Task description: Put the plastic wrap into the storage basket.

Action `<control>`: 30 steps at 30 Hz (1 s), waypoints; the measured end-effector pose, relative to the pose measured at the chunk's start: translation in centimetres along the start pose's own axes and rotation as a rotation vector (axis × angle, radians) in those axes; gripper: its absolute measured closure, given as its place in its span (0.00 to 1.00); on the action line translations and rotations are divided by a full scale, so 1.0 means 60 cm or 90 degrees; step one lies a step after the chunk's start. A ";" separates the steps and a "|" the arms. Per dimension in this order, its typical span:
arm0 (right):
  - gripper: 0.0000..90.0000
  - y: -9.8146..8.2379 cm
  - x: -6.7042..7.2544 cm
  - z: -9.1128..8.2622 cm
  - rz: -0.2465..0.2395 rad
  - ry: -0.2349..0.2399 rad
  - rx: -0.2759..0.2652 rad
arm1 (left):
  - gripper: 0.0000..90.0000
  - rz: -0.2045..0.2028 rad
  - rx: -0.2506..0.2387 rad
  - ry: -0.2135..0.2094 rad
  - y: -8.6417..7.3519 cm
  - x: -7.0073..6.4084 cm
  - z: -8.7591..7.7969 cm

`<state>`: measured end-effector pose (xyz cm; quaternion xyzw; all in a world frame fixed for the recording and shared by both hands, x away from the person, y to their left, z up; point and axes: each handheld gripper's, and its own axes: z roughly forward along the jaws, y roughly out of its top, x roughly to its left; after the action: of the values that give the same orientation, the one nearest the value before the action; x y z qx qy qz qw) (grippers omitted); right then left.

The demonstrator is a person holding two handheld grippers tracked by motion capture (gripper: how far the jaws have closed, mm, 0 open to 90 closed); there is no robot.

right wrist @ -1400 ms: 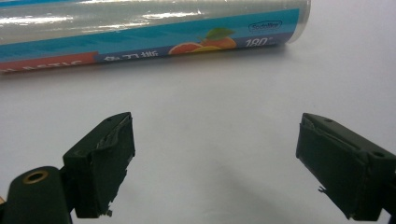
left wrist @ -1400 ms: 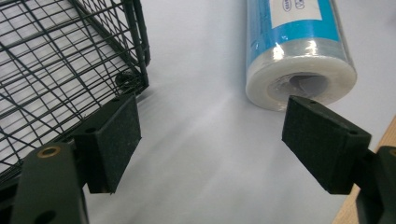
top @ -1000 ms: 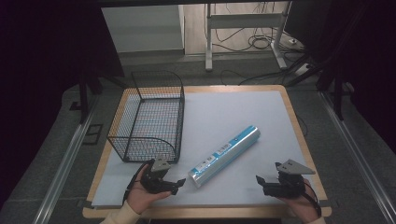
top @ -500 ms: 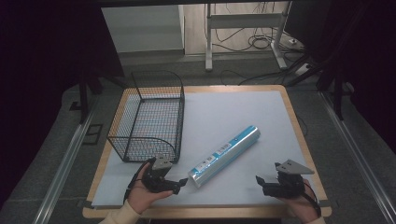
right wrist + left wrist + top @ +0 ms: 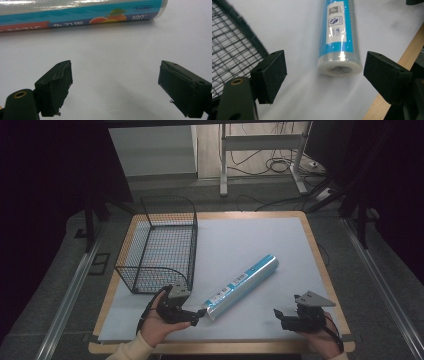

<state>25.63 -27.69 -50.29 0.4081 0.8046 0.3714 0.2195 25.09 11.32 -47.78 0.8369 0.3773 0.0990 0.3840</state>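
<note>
A roll of cling film [image 5: 241, 285] in a blue and white wrapper lies diagonally on the white mat. My left gripper [image 5: 196, 316] is open at the front left, its jaws just short of the roll's near end [image 5: 339, 68], which sits between and beyond them without touching. The roll's wrapper [image 5: 75, 15] runs across the top of the right gripper view, well beyond the jaws. My right gripper [image 5: 277, 316] is open near the front right edge, with bare mat between its jaws.
A black wire basket [image 5: 162, 245] stands on the left half of the table, close behind my left hand; its mesh [image 5: 229, 50] is beside the left jaw. The wooden table edge [image 5: 409, 55] runs on the right.
</note>
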 end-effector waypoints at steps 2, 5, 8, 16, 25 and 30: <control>0.14 0.000 -0.001 -0.001 -0.003 -0.001 0.000 | 0.20 0.004 0.001 -0.005 0.013 -0.007 0.004; 0.14 -0.001 -0.002 0.000 -0.003 -0.001 0.001 | 0.20 0.009 0.006 -0.007 0.025 -0.012 0.010; 0.14 -0.001 -0.001 0.000 -0.006 0.000 0.001 | 0.20 0.010 0.010 -0.005 0.036 -0.016 0.016; 0.14 -0.001 -0.001 -0.001 -0.006 -0.003 0.003 | 0.20 0.015 0.020 -0.005 0.051 -0.020 0.025; 0.14 -0.001 0.000 -0.001 -0.007 -0.004 0.005 | 0.19 0.024 0.030 -0.008 0.075 -0.023 0.035; 0.14 -0.001 0.000 0.000 -0.008 -0.004 0.006 | 0.18 0.029 0.027 -0.010 0.090 -0.029 0.042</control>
<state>25.60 -27.72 -50.33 0.4055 0.8080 0.3650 0.2225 28.02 6.40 -45.40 0.8540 0.3574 0.0929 0.3665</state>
